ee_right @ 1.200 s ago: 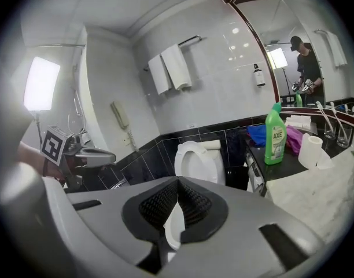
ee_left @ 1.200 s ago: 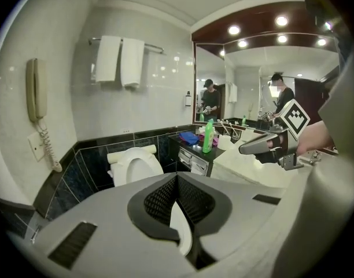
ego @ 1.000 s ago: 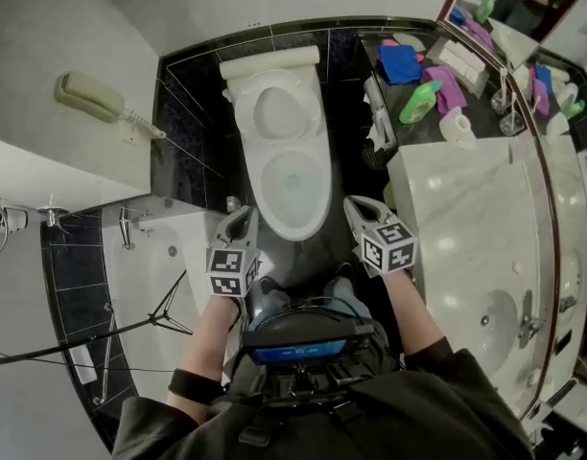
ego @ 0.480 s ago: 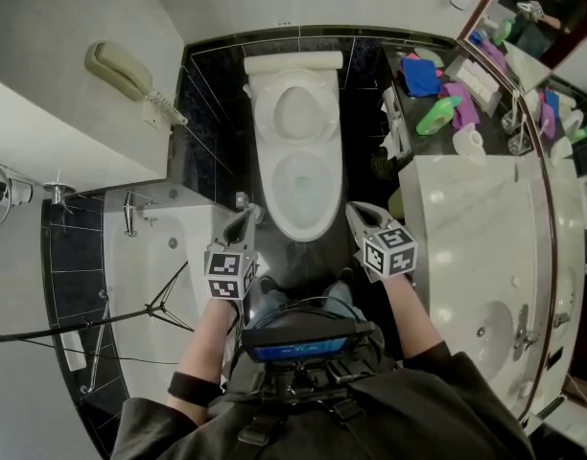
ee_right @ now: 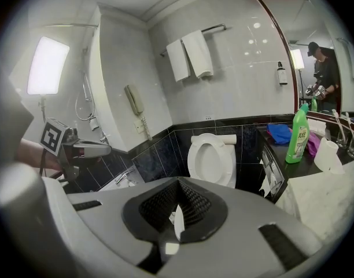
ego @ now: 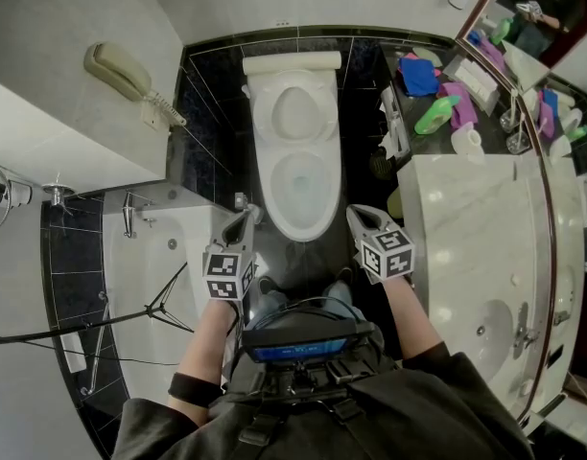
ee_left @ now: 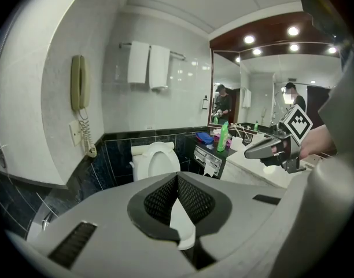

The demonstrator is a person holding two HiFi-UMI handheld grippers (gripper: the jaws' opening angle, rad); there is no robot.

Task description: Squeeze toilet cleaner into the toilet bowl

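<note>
**Head view.**
- Toilet (ego: 298,161) straight ahead, lid up, bowl open.
- Left tool (ego: 244,217) and right tool (ego: 361,214) flank the bowl's near rim. Both clenched, both empty.
- Cleaner bottle (ego: 437,115) on the dark worktop (ego: 409,99) right of the toilet, well apart from either tool.
- Compared with a second ago: toilet, wall phone (ego: 121,70) and bottle all sit a little further right in frame. Compared with half a second ago: nothing shifted.
- Reads as a stance settled square to the bowl, with no reach toward the bottle.

**Left gripper view.**
- Jaws pressed together, nothing between them, aimed at the toilet (ee_left: 155,161).
- Bottle (ee_left: 223,136) upright and green, beyond the right tool (ee_left: 269,148).

**Right gripper view.**
- Jaws likewise closed on nothing.
- Bottle (ee_right: 297,133) standing at the worktop's far end, beside a blue cloth (ee_right: 279,133).
- Left tool (ee_right: 87,149) at frame left.

**Task standing.** Fits either a bottle awaiting pick-up or one set back after squeezing. Bowl contents too small to read.
</note>
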